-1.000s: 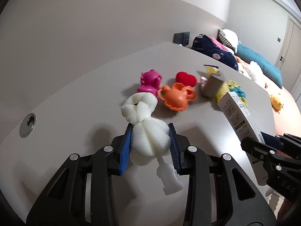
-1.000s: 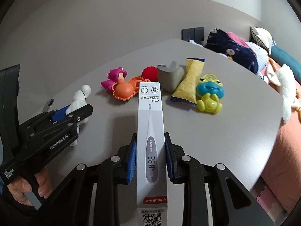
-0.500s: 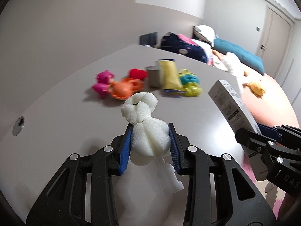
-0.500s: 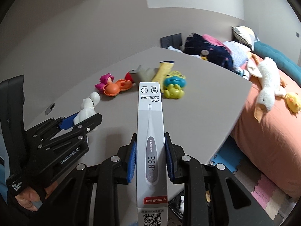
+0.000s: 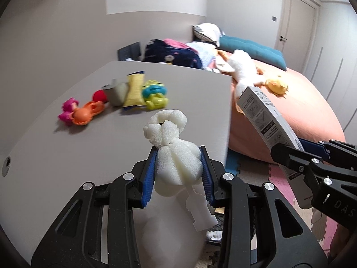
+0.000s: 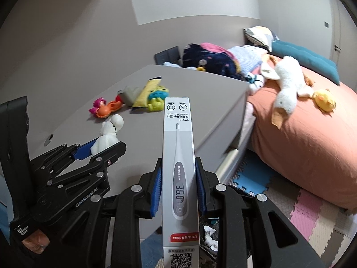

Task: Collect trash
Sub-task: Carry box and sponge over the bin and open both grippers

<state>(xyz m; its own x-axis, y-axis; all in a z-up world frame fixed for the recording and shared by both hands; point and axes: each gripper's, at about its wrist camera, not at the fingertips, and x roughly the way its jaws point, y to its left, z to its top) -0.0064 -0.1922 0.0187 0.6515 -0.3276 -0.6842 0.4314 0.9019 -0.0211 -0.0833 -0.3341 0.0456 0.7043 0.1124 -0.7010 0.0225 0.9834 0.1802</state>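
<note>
- The left gripper (image 5: 178, 174) is squeezed tight on a white foam brush (image 5: 176, 156). Its blue pads (image 5: 150, 178) press into the puffy foam from both sides, and the white plastic handle sticks back between the black arms.
- The foam brush is held up over the near part of the table (image 5: 89, 147), close to the table's right edge.
- The right gripper (image 6: 177, 189) is clamped on a tall white thermometer box (image 6: 178, 156). The box stands up straight between the blue pads (image 6: 156, 189), with a picture of a thermometer on its front.
- In the left wrist view the thermometer box leans out past the right edge of the table, over the floor.
- Toys sit in a bunch near the far left side of the table: a pink toy (image 5: 68, 111), an orange toy (image 5: 88, 112), a red toy (image 5: 99, 95) and a green and blue frog toy (image 5: 155, 95).
- A grey cup (image 5: 113, 93) and a yellow packet (image 5: 134, 90) lie in the middle of that bunch, touching each other.
- Past the table's right edge there is a bed (image 6: 301, 145) with an orange cover. A white plush goose (image 6: 286, 89) and a small yellow plush (image 6: 324, 99) lie on it.
- Foam floor mats (image 6: 312, 214) in pink, blue and cream cover the floor beside the bed.
</note>
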